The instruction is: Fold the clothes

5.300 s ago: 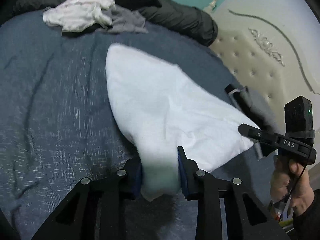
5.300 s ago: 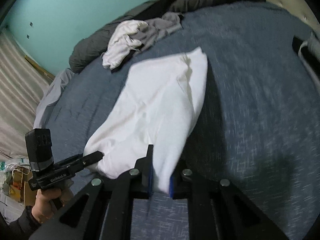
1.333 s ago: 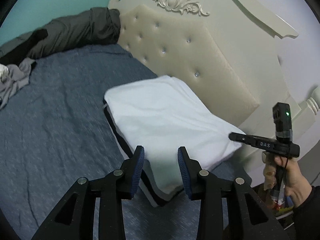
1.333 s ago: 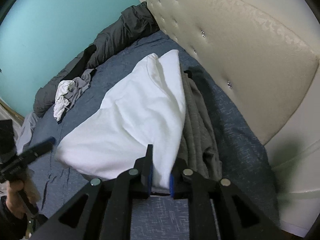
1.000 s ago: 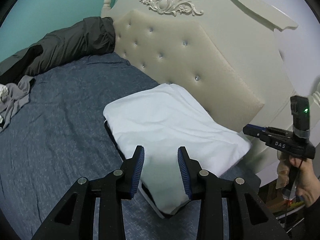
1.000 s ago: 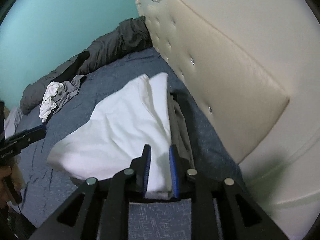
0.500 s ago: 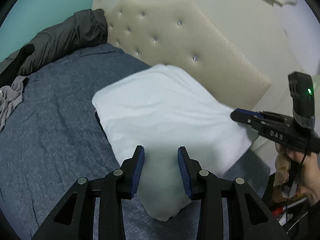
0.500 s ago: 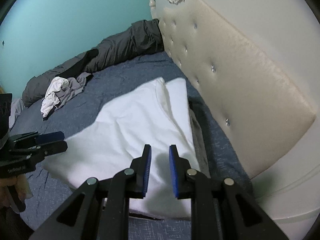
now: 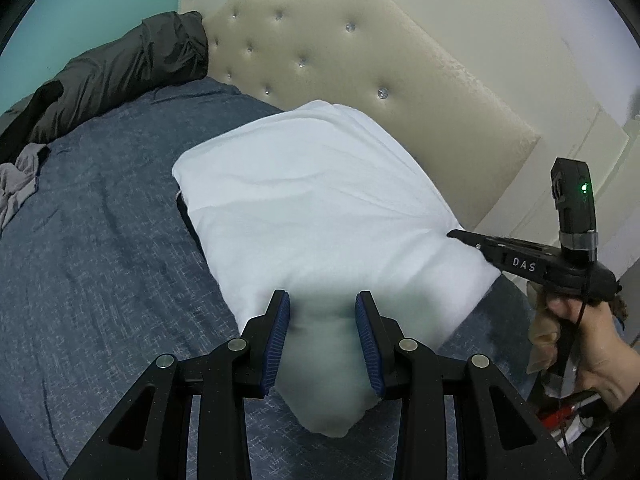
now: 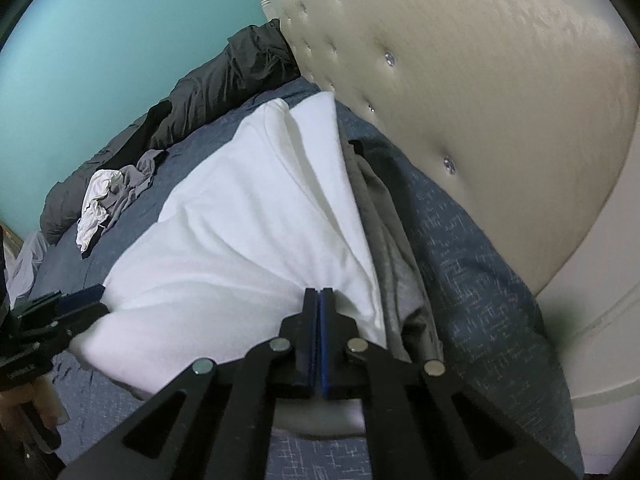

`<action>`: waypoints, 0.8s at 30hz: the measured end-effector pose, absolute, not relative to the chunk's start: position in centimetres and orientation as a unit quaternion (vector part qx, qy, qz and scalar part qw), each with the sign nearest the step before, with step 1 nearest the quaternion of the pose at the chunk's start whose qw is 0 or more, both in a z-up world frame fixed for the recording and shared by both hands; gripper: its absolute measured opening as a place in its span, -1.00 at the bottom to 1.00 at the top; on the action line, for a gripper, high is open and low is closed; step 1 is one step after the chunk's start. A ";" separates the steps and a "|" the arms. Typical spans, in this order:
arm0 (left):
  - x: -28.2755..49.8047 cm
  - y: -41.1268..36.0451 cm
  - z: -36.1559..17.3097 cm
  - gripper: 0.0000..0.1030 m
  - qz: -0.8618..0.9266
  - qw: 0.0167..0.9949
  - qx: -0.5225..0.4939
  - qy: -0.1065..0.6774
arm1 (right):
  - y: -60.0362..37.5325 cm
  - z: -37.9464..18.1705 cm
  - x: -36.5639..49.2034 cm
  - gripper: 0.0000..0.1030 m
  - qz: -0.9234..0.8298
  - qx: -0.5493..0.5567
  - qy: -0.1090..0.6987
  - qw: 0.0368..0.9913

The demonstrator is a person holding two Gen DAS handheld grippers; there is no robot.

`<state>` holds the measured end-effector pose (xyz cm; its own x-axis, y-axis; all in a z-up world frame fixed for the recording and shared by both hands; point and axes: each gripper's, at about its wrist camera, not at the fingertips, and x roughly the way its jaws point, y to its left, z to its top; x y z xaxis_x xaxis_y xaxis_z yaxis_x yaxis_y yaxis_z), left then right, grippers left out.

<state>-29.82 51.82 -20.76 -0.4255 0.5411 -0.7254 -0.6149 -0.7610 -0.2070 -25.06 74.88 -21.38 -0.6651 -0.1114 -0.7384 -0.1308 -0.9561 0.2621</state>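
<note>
- Folded white garment (image 9: 320,208): soft matte knit, puffy rounded slab, shallow creases, lying on the bed near the headboard, on top of a grey garment (image 10: 384,248) and something dark whose edge peeks out underneath.
- Near corner of the white fabric drooping as a rounded lobe between the left claw (image 9: 322,332) pads; ribbed blue pads spread apart beside the cloth, released, no visible pinch.
- Right claw (image 10: 318,300): blue pads clenched flat together over the white garment's near edge; fabric puckers toward the tips, cannot tell whether any cloth is caught.
- Right claw body matte black plastic, "DAS" lettering, green LED, held in a bare hand (image 9: 580,344).
- Bed cover (image 9: 100,260): blue-grey heathered weave, lightly wrinkled.
- Headboard (image 9: 360,60): cream, tufted, shiny stud buttons, carved scrollwork on top.
- Far side: crumpled dark puffy jacket (image 9: 120,64) along the teal wall, loose heap of white and grey clothes (image 10: 112,196).
</note>
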 end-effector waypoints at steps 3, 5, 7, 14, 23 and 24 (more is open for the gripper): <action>-29.6 52.1 -20.8 -0.27 0.844 0.342 -0.410 0.050 | 75.1 -22.0 -24.7 -1.00 0.902 -0.404 0.155 0.007; -29.4 52.2 -20.6 -0.28 0.848 0.338 -0.406 0.055 | 74.9 -22.2 -24.7 -1.00 0.901 -0.405 0.154 0.014; -29.5 52.0 -20.3 -0.31 0.848 0.338 -0.405 0.051 | 74.8 -21.7 -24.9 -1.00 0.900 -0.407 0.155 0.015; -30.0 51.6 -19.8 -0.32 0.845 0.343 -0.407 0.048 | 75.4 -17.1 -27.2 -0.94 0.904 -0.398 0.154 0.003; -31.3 49.4 -18.3 -0.29 0.851 0.339 -0.401 0.020 | 74.6 -13.8 -36.3 -0.35 0.889 -0.436 0.139 -0.033; -31.5 49.2 -18.3 -0.29 0.851 0.338 -0.401 0.019 | 74.5 -13.8 -37.4 -0.30 0.885 -0.443 0.140 -0.035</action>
